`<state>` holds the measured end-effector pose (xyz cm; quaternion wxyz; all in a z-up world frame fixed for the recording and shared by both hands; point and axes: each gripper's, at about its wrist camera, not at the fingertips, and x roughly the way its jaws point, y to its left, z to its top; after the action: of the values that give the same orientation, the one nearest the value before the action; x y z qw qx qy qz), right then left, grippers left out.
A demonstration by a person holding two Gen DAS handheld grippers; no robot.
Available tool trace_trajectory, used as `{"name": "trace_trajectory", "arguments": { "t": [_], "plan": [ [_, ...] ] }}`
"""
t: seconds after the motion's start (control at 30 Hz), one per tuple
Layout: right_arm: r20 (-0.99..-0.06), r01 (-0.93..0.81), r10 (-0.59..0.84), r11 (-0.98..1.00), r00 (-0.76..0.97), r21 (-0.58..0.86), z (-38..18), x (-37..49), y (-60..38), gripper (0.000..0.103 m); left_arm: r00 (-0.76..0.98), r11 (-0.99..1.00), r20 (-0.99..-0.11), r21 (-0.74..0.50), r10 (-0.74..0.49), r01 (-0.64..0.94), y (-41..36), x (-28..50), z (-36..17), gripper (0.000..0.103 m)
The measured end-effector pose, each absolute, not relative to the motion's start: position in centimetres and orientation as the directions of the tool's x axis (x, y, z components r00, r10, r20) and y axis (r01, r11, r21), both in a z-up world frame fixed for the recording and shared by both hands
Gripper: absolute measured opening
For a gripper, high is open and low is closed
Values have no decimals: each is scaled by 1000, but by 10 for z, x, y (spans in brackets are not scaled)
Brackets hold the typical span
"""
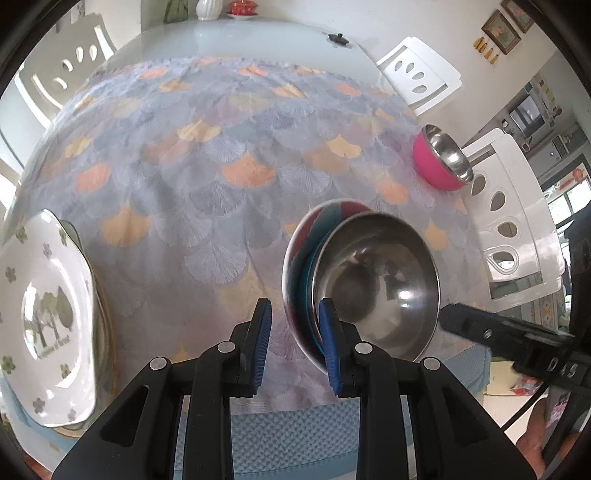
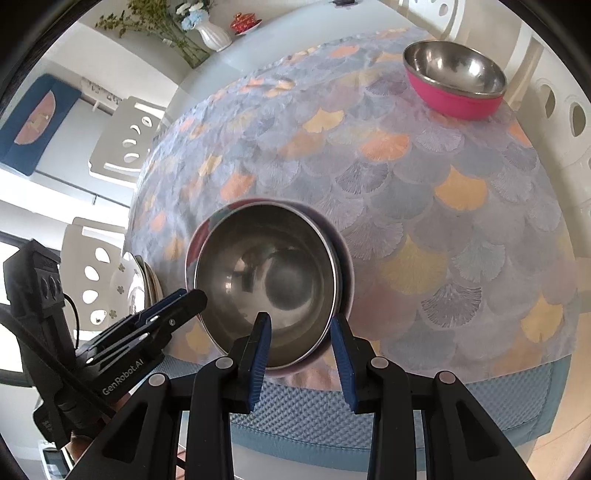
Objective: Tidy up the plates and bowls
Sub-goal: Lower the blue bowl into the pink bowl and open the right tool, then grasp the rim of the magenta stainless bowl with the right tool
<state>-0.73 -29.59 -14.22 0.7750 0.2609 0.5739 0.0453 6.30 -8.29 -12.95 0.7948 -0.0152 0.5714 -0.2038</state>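
Note:
A steel bowl (image 1: pixel 380 284) sits nested in a larger bowl with a red and teal inside (image 1: pixel 325 218) near the table's front edge; the pair also shows in the right wrist view (image 2: pixel 266 273). My left gripper (image 1: pixel 295 332) is open just left of the pair, its right finger by the rims. My right gripper (image 2: pixel 301 343) is open, its jaws either side of the steel bowl's near rim. A pink bowl with a steel inside (image 1: pixel 439 158) stands far right (image 2: pixel 454 85). A white flowered plate (image 1: pixel 48 325) lies on a stack at the left.
The table has a fan-patterned cloth (image 1: pixel 221 155) over a blue mat (image 2: pixel 406 406). White chairs (image 1: pixel 509 225) stand around it. A white vase (image 2: pixel 214 33) and a red dish (image 2: pixel 243 22) stand at the far end.

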Motion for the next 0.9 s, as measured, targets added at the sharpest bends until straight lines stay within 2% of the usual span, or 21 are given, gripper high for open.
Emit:
{"name": "trace_trajectory", "arguments": {
  "t": [0.5,0.57,0.6,0.63,0.67,0.9],
  "plan": [
    [-759,157,288,877,584,454,-70,-12,-330,33,414,848,-785,-250,-460,468,-118,88,-35,24],
    [-748,155,252,891,614,427,-60,-14,-336,36,420,830,-768,-248,-482,500,-128,91,-25,24],
    [-742,158,227,899,630,409,-55,-15,-340,42,427,820,-758,-240,-493,520,-136,94,-18,24],
    [-732,164,203,903,650,396,-50,-17,-345,54,430,813,-753,-234,-499,533,-142,97,-14,24],
    [-720,172,186,903,669,393,-46,-18,-351,58,431,807,-748,-231,-505,544,-149,102,-9,24],
    [-678,264,94,875,729,406,-37,-5,-410,61,396,767,-738,-249,-546,592,-201,147,7,24]
  ]
}}
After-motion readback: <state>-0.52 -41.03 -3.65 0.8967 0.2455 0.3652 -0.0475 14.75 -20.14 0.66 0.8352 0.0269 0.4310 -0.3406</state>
